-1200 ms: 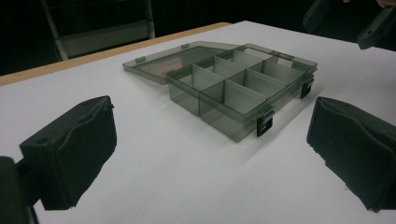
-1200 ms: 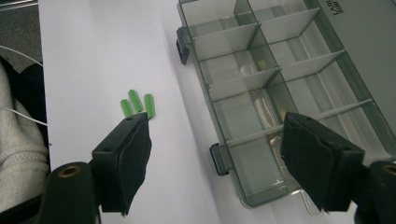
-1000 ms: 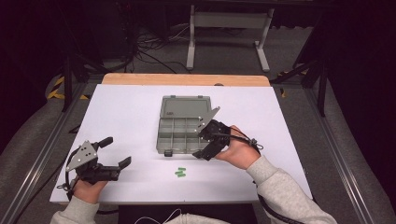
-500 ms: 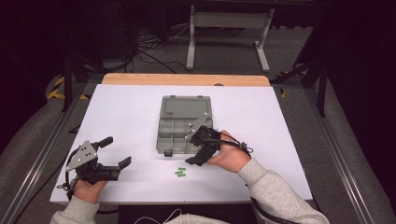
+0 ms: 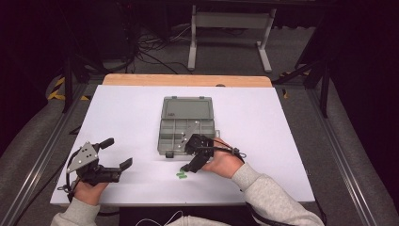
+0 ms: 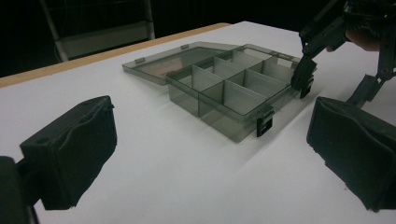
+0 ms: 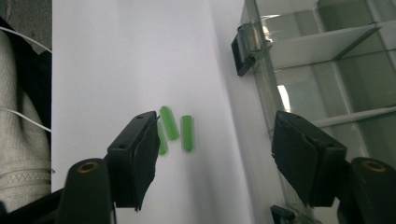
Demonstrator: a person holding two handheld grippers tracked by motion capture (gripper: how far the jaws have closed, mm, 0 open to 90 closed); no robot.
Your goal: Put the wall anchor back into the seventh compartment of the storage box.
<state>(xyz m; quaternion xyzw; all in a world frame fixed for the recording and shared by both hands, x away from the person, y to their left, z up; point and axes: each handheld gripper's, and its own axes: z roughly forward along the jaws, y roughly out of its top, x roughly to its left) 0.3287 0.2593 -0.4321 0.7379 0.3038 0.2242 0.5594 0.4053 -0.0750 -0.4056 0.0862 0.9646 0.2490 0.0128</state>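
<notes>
High view: right gripper (image 5: 188,165) tilts down over the green pegs (image 5: 181,175) on the white table (image 5: 122,113), just in front of the open grey box (image 5: 187,126). Left gripper (image 5: 115,153) rests near the table's front left corner, jaws wide, nothing held.

Left gripper view: both pads (image 6: 70,151) spread far apart, box (image 6: 229,93) ahead, right gripper (image 6: 306,77) at its front edge.

Right gripper view: jaws partly open, just been closing, nothing gripped; three pegs (image 7: 173,128) lie beside the left pad (image 7: 135,158), one partly behind it, box wall (image 7: 261,93) just right.
</notes>
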